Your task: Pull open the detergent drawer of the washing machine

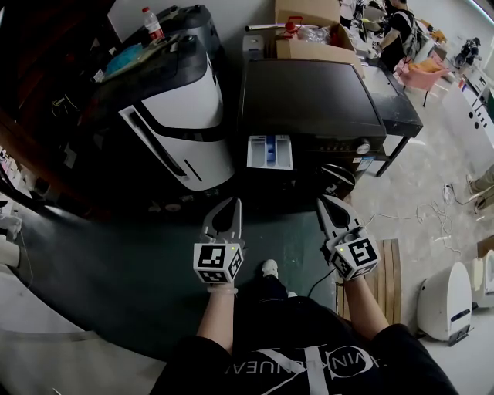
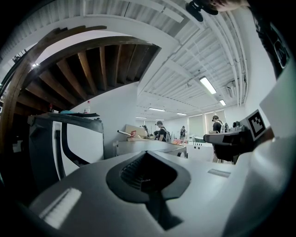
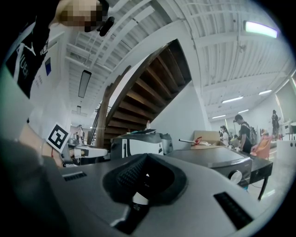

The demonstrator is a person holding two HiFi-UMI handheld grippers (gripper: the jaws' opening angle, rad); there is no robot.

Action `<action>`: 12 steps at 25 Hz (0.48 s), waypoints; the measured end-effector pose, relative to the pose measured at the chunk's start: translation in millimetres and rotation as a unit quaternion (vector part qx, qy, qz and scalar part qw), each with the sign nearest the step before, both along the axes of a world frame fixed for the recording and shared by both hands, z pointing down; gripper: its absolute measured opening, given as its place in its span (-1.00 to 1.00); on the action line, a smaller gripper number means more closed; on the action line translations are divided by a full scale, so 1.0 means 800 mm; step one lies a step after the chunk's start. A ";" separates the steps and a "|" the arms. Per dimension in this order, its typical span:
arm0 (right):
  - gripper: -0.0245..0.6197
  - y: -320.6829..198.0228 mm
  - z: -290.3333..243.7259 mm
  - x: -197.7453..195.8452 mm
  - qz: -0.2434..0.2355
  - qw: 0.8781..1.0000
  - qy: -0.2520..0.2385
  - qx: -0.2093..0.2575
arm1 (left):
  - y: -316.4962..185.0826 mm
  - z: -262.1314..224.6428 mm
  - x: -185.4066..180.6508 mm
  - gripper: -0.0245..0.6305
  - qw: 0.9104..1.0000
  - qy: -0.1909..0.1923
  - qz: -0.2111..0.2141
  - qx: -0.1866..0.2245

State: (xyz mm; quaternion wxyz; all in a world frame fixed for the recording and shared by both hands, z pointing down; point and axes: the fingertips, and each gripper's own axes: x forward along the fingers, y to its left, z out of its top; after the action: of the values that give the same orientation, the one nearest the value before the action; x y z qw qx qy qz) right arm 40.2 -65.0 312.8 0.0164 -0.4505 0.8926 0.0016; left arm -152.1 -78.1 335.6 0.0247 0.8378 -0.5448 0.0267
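The dark washing machine [image 1: 309, 96] stands ahead of me. Its white detergent drawer [image 1: 268, 151], with a blue compartment inside, sticks out from the front at the left. My left gripper [image 1: 234, 202] hangs below the drawer and apart from it, jaws together and holding nothing. My right gripper [image 1: 324, 200] floats level beside it, under the machine's round door, also shut and empty. The left gripper view shows my closed left gripper [image 2: 148, 153] with the machine [image 2: 148, 147] beyond. The right gripper view shows the right gripper [image 3: 147, 156] and the machine's knob [image 3: 237, 176].
A tall white-and-black appliance [image 1: 181, 116] stands close on the machine's left. A cardboard box [image 1: 309, 15] sits behind it. A wooden pallet [image 1: 390, 278], a white unit [image 1: 448, 301] and floor cables [image 1: 432, 216] lie to the right. People stand by tables at the back.
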 end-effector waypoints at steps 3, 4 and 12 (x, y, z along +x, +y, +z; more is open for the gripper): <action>-0.89 -0.002 -0.003 0.001 0.003 1.000 0.004 0.006 | -0.001 -0.001 -0.001 -0.90 1.000 0.000 -0.001 0.001; -0.89 -0.002 -0.003 0.001 0.003 1.000 0.003 0.006 | -0.001 -0.001 -0.001 -0.90 1.000 0.000 -0.001 0.001; -0.89 0.001 -0.001 0.003 0.000 1.000 0.003 0.003 | 0.001 0.000 0.000 -0.90 1.000 0.004 -0.002 -0.001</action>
State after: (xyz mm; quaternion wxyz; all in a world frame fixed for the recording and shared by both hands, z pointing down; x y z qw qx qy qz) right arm 42.5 -64.6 311.8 0.0149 -0.4506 0.8926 0.0053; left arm -152.1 -77.5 335.6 0.0275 0.8367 -0.5464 0.0236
